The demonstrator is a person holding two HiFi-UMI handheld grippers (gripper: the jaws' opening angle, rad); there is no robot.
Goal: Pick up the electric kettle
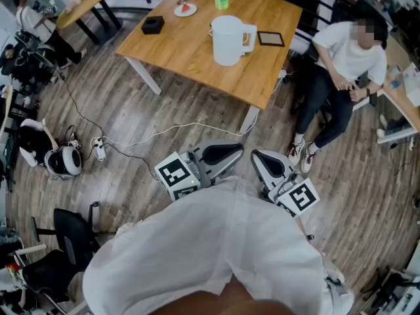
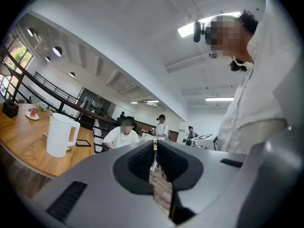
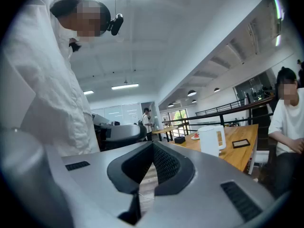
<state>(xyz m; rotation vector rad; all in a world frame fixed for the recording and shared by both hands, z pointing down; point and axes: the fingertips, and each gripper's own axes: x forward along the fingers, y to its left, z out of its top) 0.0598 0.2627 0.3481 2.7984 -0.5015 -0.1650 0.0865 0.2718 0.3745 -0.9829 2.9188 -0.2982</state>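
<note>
- Floor (image 1: 164, 110): wood planks, open stretch btwn grippers and table. A white cable (image 1: 190, 127) crosses it and a power strip (image 1: 99, 148) lies at left.
- Table (image 1: 190, 51): wood, sits diagonal in head view, near edge facing the grippers. White legs show under near edge.
- Seated person (image 1: 341, 58): just beside table's right corner, legs out toward the open floor, narrowing the right-side approach.
- Wearer's white shirt (image 1: 216, 248): fills bottom of head view, both grippers close in front of it.
- Left gripper (image 1: 226, 153): over the floor, well apart from table. In left gripper view (image 2: 156, 148) jaws are together, pads meeting, only floor seen past them.
- Right gripper (image 1: 266, 161): near the left one, also over floor. In right gripper view (image 3: 152, 148) jaws are closed together, holding no item.
- Electric kettle (image 1: 230, 39): white, upright on table, right of centre, handle to the right. Top looks lidded; contents can't be seen. Bare tabletop to its front and left. Far left in left gripper view (image 2: 61, 134), right of jaws in right gripper view (image 3: 211, 139).
- Black box (image 1: 153, 25): near table's left edge, apart from kettle.
- Dark flat slab (image 1: 270, 39): just beside kettle handle, near right edge.
- Plate (image 1: 180, 10): far side, holds a red item (image 1: 186, 7).
- Green cup (image 1: 222, 0): near far edge; contents can't be told.
</note>
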